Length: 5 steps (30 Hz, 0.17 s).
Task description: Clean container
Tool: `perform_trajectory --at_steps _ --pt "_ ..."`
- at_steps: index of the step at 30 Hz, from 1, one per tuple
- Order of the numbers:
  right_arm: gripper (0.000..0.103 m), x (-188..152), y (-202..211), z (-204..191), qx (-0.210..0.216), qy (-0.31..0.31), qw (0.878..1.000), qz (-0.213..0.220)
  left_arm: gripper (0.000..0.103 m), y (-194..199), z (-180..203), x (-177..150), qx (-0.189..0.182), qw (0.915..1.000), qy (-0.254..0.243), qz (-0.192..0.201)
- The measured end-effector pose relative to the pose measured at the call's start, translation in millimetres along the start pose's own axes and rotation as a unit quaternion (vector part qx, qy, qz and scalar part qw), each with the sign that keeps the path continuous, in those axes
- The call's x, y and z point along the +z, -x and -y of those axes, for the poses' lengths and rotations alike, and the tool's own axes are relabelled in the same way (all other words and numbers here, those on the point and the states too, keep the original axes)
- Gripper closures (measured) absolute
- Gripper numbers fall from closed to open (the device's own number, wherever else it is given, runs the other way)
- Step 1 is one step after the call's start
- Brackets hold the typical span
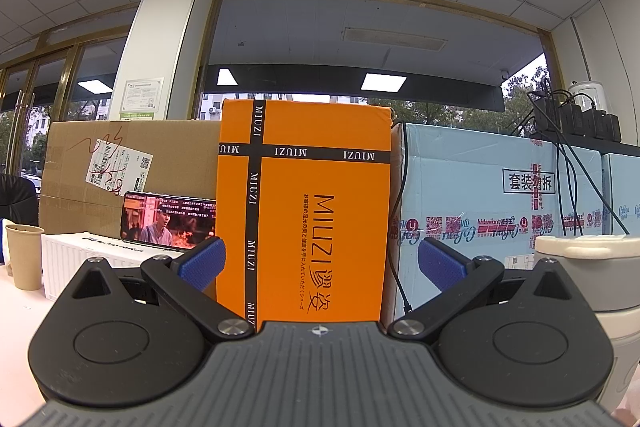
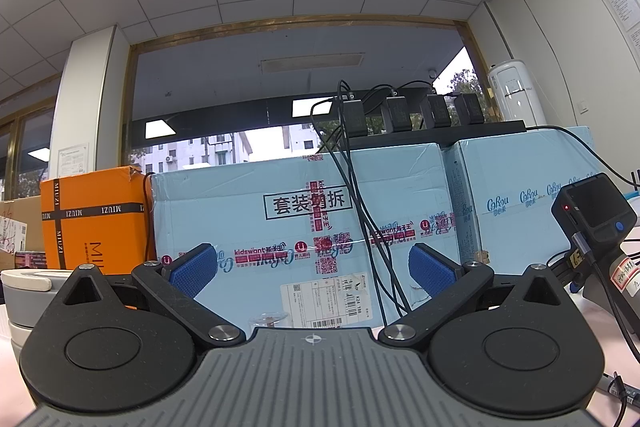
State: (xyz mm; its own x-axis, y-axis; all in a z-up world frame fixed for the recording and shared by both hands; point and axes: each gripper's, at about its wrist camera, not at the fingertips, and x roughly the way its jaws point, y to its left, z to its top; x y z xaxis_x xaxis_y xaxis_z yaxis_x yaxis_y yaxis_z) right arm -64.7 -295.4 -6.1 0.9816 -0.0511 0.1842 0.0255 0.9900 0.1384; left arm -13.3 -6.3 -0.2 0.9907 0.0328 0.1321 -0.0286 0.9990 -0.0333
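Both grippers, the left gripper (image 1: 322, 261) and right gripper (image 2: 312, 267), are hanging wide and empty, facing boxes, while the lidded grey-and-cream container (image 1: 592, 275) is sitting untouched on the tabletop (image 1: 16, 315) between them, so cleaning seems unstarted.

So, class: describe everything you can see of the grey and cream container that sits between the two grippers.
The container looks like smooth plastic: a cream-white lid with a raised tab on a grey band, a paler body below. It stands upright on the pale tabletop, at the right edge of the left wrist view and the left edge of the right wrist view, in front of the boxes. Both views crop it, the gripper bodies hide part, and nothing visibly grips it.
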Motion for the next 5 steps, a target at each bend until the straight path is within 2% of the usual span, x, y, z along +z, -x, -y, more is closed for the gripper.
perform_trajectory --at_steps 5 --pt "0.000 0.1 0.1 0.2 0.000 0.000 1.000 0.000 0.000 -0.2 -0.4 -0.3 0.000 1.0000 0.000 0.000"
